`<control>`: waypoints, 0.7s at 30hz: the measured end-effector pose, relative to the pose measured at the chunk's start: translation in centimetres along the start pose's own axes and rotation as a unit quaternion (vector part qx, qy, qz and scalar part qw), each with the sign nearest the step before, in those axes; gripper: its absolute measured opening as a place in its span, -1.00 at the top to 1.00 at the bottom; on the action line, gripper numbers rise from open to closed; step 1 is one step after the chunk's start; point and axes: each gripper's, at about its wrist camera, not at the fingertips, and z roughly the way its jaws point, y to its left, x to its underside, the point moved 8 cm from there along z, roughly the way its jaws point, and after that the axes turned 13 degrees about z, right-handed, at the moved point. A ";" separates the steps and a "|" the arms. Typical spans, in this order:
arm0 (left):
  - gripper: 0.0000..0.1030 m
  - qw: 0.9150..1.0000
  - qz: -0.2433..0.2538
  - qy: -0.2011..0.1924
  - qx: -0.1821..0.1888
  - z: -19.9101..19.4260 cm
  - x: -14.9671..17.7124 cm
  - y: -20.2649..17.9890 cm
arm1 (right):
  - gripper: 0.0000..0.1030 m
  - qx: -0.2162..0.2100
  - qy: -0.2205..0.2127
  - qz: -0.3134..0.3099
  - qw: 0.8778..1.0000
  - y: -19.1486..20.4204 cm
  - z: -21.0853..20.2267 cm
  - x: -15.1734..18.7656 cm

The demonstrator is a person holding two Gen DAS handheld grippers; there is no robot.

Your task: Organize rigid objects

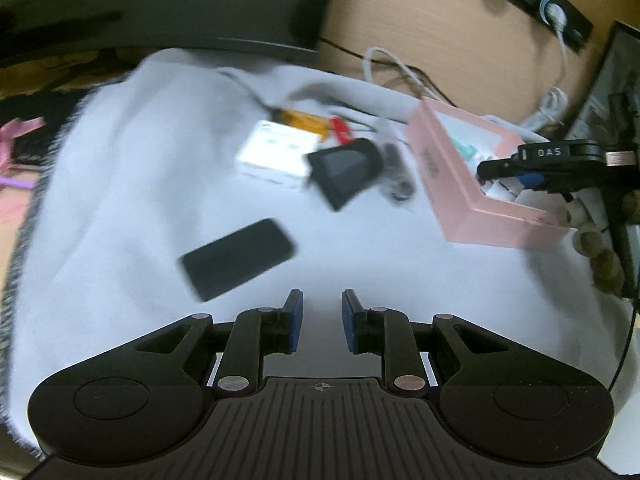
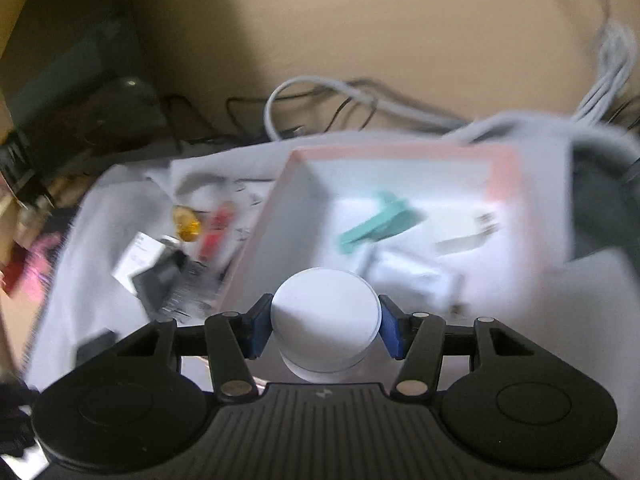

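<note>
In the left wrist view, the left gripper [image 1: 322, 320] is held with jaws spread and nothing between them, above the grey cloth [image 1: 120, 184]. A black phone [image 1: 239, 258] lies near left; it could be pushed away if approached carelessly. The pink box [image 1: 472, 184] stands far right.

In the right wrist view, a white round puck [image 2: 325, 320] is pinched by the right gripper [image 2: 325, 326], just before the box. The smooth sides may slip. A teal clip [image 2: 378, 222] and white pieces are seen inside.

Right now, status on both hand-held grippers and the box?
Left hand-held gripper open, empty, above the grey cloth. Right hand-held gripper shut on white round puck, at the pink box. Nothing blocking.
</note>
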 end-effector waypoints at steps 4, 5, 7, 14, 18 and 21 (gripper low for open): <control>0.54 1.000 -0.002 0.000 -0.024 -0.8 0.5 1.7 | -0.07 0.014 0.006 -0.003 1.000 0.8 2.6 -0.1; 0.54 0.999 0.006 0.001 -0.035 -0.8 0.7 2.1 | -0.09 0.022 0.005 -0.008 1.000 0.9 2.9 0.0; 0.54 0.998 0.023 0.006 -0.056 -0.8 0.9 2.7 | -0.17 0.034 -0.003 -0.019 0.999 1.2 2.9 0.1; 0.54 0.995 0.079 -0.007 -0.056 0.4 -1.0 4.4 | -0.30 0.082 -0.068 -0.082 0.991 2.2 -1.3 0.9; 0.54 0.988 0.146 0.004 -0.045 2.1 -2.7 4.6 | -0.37 0.100 -0.109 -0.151 0.977 4.2 -4.1 3.0; 0.49 0.983 0.180 0.022 -0.005 3.6 -3.5 4.3 | -0.44 0.088 -0.112 -0.182 0.973 5.9 -5.3 5.1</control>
